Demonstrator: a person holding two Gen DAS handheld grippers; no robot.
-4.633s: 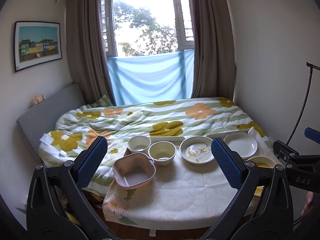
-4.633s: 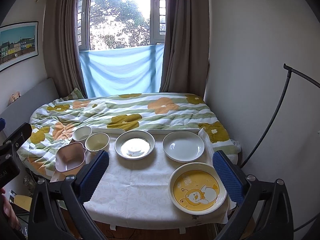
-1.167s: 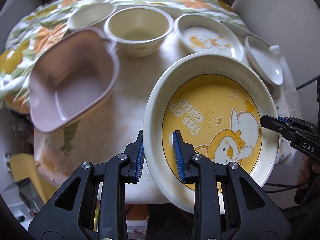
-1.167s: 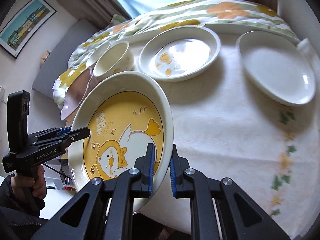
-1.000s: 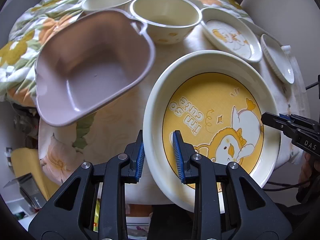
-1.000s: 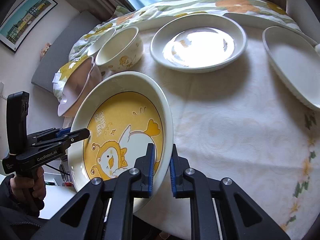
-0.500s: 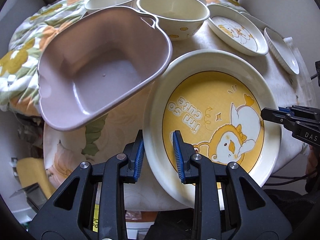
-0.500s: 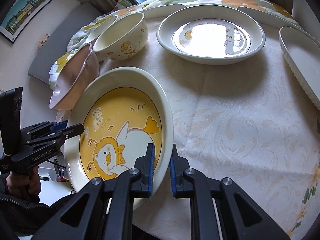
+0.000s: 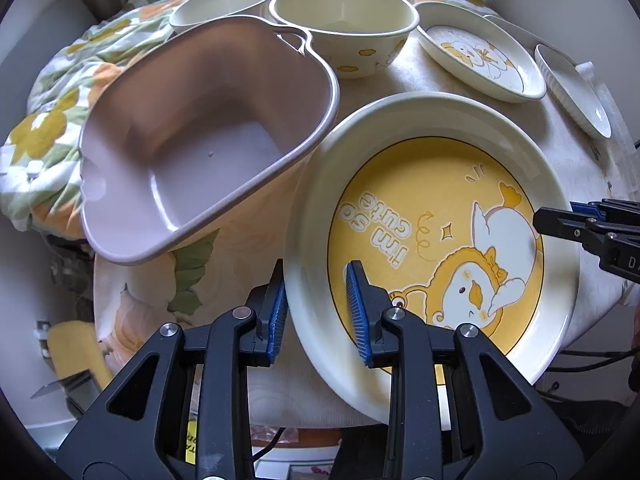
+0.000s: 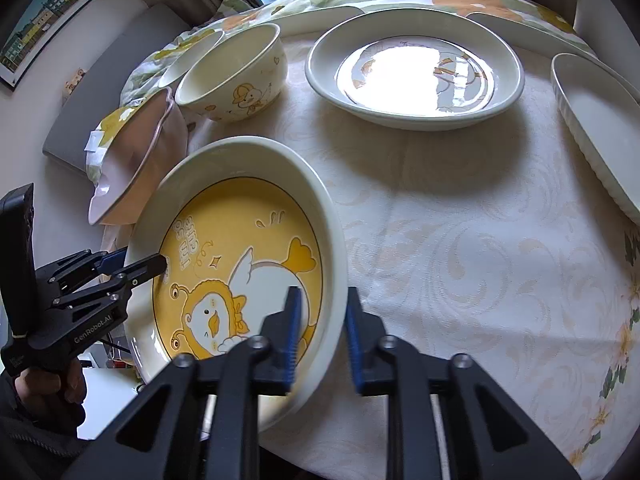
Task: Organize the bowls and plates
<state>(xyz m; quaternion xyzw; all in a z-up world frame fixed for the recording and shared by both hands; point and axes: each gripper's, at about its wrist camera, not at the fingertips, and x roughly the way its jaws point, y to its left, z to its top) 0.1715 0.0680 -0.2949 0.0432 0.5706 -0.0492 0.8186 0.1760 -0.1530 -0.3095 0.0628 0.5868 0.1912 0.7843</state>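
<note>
At the left edge of the table (image 10: pixel 460 216), a pink handled bowl (image 9: pixel 200 140) sits beside two cream bowls (image 9: pixel 344 28), its inside plain only from the left wrist; the right wrist sees just its tilted outer wall. Next comes the yellow duck plate (image 9: pixel 432 232), leaning on the cloth near the front edge. The left gripper (image 9: pixel 318 312) straddles its near rim, pads pressing both faces. The right gripper (image 10: pixel 320 332) has the opposite rim between its fingers, but the jaws have just been opening and gaps show on each side, so the pads are off it. Farther right lie a duck-printed dish (image 10: pixel 414 70), glare-washed in the right view yet legible in the left, and a white ribbed plate (image 10: pixel 600 120).
</note>
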